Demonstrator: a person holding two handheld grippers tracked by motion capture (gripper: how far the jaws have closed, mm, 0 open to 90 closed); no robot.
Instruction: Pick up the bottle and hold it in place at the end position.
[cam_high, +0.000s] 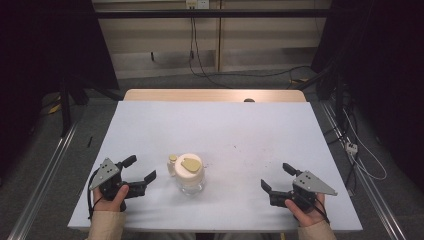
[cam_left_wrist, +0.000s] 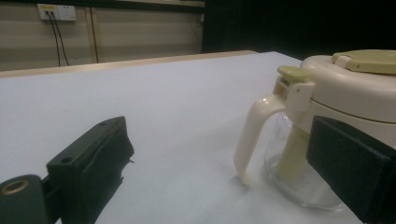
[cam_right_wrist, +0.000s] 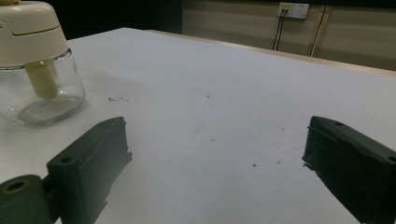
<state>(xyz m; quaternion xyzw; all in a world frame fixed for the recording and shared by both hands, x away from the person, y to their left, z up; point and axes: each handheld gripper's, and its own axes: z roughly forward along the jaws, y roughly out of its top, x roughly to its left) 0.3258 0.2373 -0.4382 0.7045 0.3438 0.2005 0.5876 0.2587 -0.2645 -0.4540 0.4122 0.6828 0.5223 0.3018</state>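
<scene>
Hand-held gripper pairs, left (cam_high: 141, 167) and right (cam_high: 278, 176), gape empty; left gripper view reveals jar handle (cam_left_wrist: 250, 140).

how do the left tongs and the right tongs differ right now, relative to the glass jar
The left tongs sit close beside the glass jar, on its handle side; the right tongs sit well apart from it, on the jar's other side. The jar looms large past the left tongs' jaws, smaller and off to one side past the right's. Both are open and empty.
</scene>
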